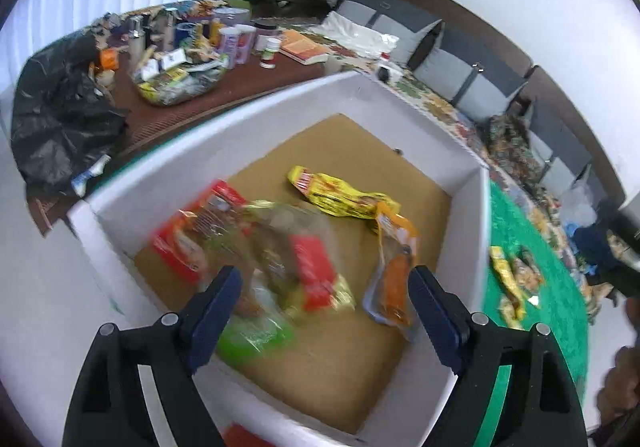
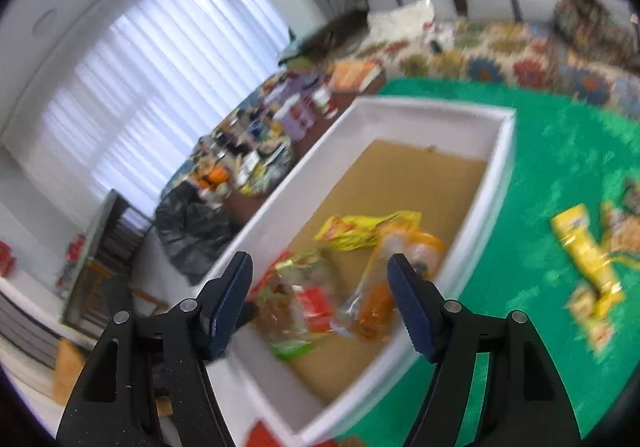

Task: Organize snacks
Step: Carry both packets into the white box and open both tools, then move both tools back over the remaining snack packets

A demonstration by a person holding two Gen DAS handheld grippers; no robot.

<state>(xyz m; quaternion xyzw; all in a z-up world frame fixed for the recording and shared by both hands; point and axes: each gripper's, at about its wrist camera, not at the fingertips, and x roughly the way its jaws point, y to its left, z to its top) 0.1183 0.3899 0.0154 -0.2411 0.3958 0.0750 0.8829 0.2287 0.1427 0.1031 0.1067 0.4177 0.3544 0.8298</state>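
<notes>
A white box (image 1: pixel 404 115) (image 2: pixel 432 107) with a brown cardboard floor stands on the green mat (image 2: pixel 560 151). Inside lie a yellow packet (image 1: pixel 340 195) (image 2: pixel 360 229), an orange pouch (image 1: pixel 396 267) (image 2: pixel 384 287) and a blurred red-and-green clear bag (image 1: pixel 272 259) (image 2: pixel 300 303). My left gripper (image 1: pixel 324 295) hovers open over the box, with the bags below its fingers and none pressed. My right gripper (image 2: pixel 320 283) also stands open above the box's near end, holding nothing. More yellow snack packets (image 1: pixel 512 279) (image 2: pixel 588 263) lie on the mat to the right of the box.
A cluttered brown table stretch holds jars, bottles, a book (image 1: pixel 304 47) and a clear bowl of packets (image 1: pixel 180 79). A black plastic bag (image 1: pixel 60 115) (image 2: pixel 192 227) sits to the left of the box. Grey chairs (image 1: pixel 460 59) line the far side. A hand edge shows at the far right (image 1: pixel 624 367).
</notes>
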